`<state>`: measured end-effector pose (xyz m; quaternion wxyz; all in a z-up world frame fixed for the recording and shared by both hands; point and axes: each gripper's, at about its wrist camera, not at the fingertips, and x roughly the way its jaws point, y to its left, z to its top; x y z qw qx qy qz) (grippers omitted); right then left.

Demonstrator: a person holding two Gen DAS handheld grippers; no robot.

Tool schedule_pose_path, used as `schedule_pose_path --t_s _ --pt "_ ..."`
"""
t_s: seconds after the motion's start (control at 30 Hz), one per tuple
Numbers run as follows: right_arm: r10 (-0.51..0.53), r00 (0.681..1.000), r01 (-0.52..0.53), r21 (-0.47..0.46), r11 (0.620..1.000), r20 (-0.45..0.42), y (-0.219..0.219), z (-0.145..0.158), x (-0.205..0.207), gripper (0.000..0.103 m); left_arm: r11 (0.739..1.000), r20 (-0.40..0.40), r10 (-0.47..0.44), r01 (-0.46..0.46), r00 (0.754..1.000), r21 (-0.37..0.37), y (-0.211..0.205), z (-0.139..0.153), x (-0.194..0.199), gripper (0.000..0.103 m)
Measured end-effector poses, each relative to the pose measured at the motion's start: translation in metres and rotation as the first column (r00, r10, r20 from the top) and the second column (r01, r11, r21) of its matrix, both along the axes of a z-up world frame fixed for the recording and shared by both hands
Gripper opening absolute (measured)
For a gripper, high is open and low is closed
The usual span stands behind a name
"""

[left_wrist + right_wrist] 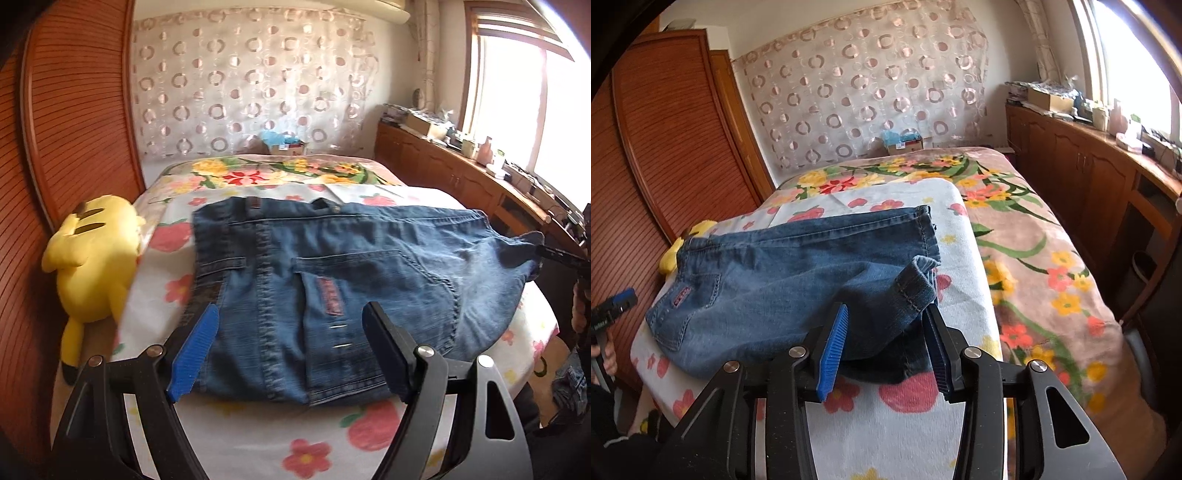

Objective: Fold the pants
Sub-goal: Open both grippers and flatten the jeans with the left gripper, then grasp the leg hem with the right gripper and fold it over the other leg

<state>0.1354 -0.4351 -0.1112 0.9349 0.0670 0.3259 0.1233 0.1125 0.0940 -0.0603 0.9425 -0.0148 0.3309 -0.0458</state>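
The jeans [332, 288] lie folded on the flowery sheet [306, 443] on the bed [1045, 266], with the waist near the yellow plush toy [92, 266] and the leg ends on the other side. The left tool [291, 354] is spread wide over the waist end and holds nothing. The right tool [886, 343] is partly spread around the leg cuffs [916, 284]. The cloth sits between its two sides, but they do not seem to squeeze it.

The step in hand looks like letting go after a fold. To do it well, both tools should open enough that no cloth sticks to the blue pads [833, 350]. Then each one should lift straight away, so the fold does not get dragged. One cuff curls up, so it may need a gentle pat flat before the next fold.
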Motion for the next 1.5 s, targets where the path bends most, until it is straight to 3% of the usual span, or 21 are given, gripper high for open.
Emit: schedule_pose_path --t_s 0.33,0.37,0.43,0.47,0.6,0.73,1.1,1.17,1.2,1.3,1.5 --pt "-0.057 0.998 0.058 0.012 0.998 -0.014 0.0 -0.003 0.009 0.043 0.999 -0.024 -0.052 0.052 0.998 -0.004 -0.029 -0.006 0.004 0.081" --pt "-0.053 0.999 0.053 0.01 0.999 -0.011 -0.001 -0.003 0.01 0.039 0.999 -0.025 -0.054 0.054 0.998 -0.004 -0.03 -0.006 0.004 0.081" --pt "-0.046 0.999 0.046 -0.009 0.999 -0.009 0.002 -0.004 0.011 0.019 0.998 -0.027 -0.057 0.057 0.998 -0.005 -0.032 -0.006 0.004 0.081" --pt "-0.045 0.999 0.045 -0.018 0.999 -0.009 0.002 -0.004 0.011 0.019 0.998 -0.028 -0.058 0.058 0.998 -0.007 -0.033 -0.007 0.004 0.081" --pt "-0.068 0.998 0.067 -0.079 0.995 -0.011 0.001 -0.005 0.007 0.02 0.997 -0.032 -0.071 0.07 0.997 -0.013 -0.039 -0.009 0.003 0.081" --pt "-0.083 0.996 0.081 -0.082 0.993 -0.02 -0.002 -0.01 -0.003 0.038 0.996 -0.05 -0.091 0.09 0.995 -0.017 -0.048 -0.016 0.006 0.081" --pt "-0.067 0.997 0.064 -0.054 0.996 -0.043 -0.012 -0.014 -0.006 0.039 0.992 -0.076 -0.126 0.125 0.989 -0.011 -0.067 -0.026 0.01 0.081" --pt "-0.06 0.997 0.058 -0.065 0.996 -0.039 -0.009 -0.014 -0.005 0.025 0.992 -0.078 -0.125 0.125 0.989 -0.011 -0.066 -0.027 0.01 0.081" --pt "-0.056 0.998 0.053 -0.072 0.996 -0.036 -0.008 -0.013 -0.004 0.011 0.992 -0.079 -0.125 0.124 0.989 -0.01 -0.066 -0.027 0.01 0.081" --pt "-0.021 1.0 0.02 -0.074 0.997 -0.015 -0.002 -0.006 -0.002 0.005 0.993 -0.076 -0.116 0.116 0.99 -0.009 -0.064 -0.026 0.01 0.081" --pt "0.099 0.992 -0.092 -0.095 0.991 0.076 0.041 0.036 0.006 0.004 0.996 -0.045 -0.087 0.086 0.995 -0.016 -0.049 -0.016 0.002 0.081"
